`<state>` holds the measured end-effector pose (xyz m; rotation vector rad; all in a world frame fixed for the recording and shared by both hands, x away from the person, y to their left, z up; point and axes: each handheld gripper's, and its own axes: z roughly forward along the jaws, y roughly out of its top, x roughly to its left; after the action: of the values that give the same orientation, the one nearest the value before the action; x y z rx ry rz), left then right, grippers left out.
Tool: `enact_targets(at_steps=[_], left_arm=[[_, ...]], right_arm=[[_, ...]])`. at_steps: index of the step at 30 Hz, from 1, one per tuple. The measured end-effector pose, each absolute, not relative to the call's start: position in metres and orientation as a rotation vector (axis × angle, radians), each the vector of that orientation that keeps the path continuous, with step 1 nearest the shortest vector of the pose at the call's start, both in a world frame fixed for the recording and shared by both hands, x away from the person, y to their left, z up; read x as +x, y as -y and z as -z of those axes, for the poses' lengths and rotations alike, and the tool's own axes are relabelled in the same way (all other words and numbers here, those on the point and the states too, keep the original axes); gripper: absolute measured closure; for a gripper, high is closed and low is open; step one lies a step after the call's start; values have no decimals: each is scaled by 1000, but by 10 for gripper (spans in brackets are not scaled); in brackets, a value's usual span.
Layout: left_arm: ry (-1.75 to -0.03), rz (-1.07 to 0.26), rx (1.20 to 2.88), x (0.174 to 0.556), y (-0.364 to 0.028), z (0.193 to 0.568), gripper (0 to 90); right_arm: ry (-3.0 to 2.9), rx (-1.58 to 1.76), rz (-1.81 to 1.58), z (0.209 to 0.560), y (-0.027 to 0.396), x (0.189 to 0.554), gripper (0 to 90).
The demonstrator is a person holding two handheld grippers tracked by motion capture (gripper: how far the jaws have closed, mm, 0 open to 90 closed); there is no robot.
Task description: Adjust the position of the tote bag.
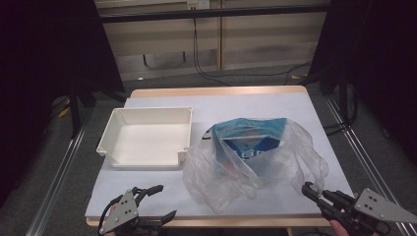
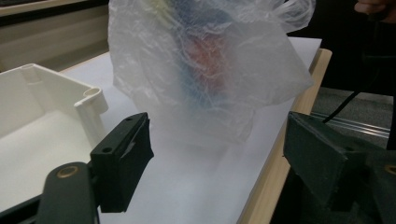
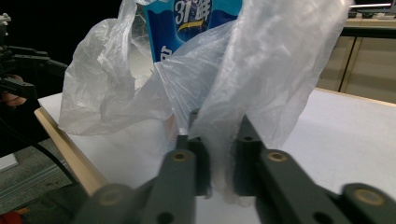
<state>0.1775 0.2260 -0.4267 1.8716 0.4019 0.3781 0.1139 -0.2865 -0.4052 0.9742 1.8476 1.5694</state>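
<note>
- The blue packet point(image 3: 194, 23) inside the clear plastic bag point(image 3: 261, 70) bears the white figures "31" near its top, followed by a character too unclear to read.
- Smaller white print below those figures is too blurred to read.

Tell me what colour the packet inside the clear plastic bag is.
The packet is blue with white lettering, clearest in the right gripper view, through the plastic bag.

- Light falls from above onto the pale table point(image 1: 295, 105); the room at far left and right is nearly black.
- The plastic bag point(image 1: 255, 157) glints softly.
- In both gripper views the near black jaws are blurred.
</note>
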Motion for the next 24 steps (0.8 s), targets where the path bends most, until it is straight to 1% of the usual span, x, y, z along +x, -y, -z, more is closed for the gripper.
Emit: enact_targets(at_steps=[4, 5, 6, 7, 8, 9, 12, 15, 20, 22, 23, 24], left_arm=[[-381, -358, 1866, 178, -221, 423, 303], [-373, -364, 1882, 177, -219, 421, 303], [-353, -348, 1877, 177, -217, 421, 329], [-350, -344, 1872, 176, -214, 420, 329], [-335, -321, 1869, 175, -211, 419, 346], [-328, -326, 1874, 174, -209, 418, 371], [-319, -301, 1843, 172, -200, 414, 404], [-289, -301, 1857, 172, -195, 413, 407], [-237, -262, 1869, 174, -181, 408, 461], [-222, -256, 1875, 174, -176, 406, 463], [-205, -249, 1878, 177, -169, 405, 436], [-204, -236, 1875, 179, -165, 404, 434]], right_arm=[[-1891, 982, -1591, 403, 284, 118, 895], [-1891, 982, -1591, 403, 284, 118, 895], [-1903, 967, -1576, 403, 282, 120, 898], [-1903, 967, -1576, 403, 282, 120, 898], [-1908, 973, -1584, 402, 281, 120, 899], [-1914, 966, -1575, 402, 281, 121, 900], [-1923, 954, -1576, 400, 280, 125, 900], [-1930, 946, -1574, 399, 280, 127, 900], [-1947, 926, -1584, 398, 278, 134, 900], [-1949, 922, -1590, 397, 277, 135, 900], [-1950, 914, -1582, 396, 274, 135, 900], [-1951, 910, -1589, 396, 273, 136, 900]])
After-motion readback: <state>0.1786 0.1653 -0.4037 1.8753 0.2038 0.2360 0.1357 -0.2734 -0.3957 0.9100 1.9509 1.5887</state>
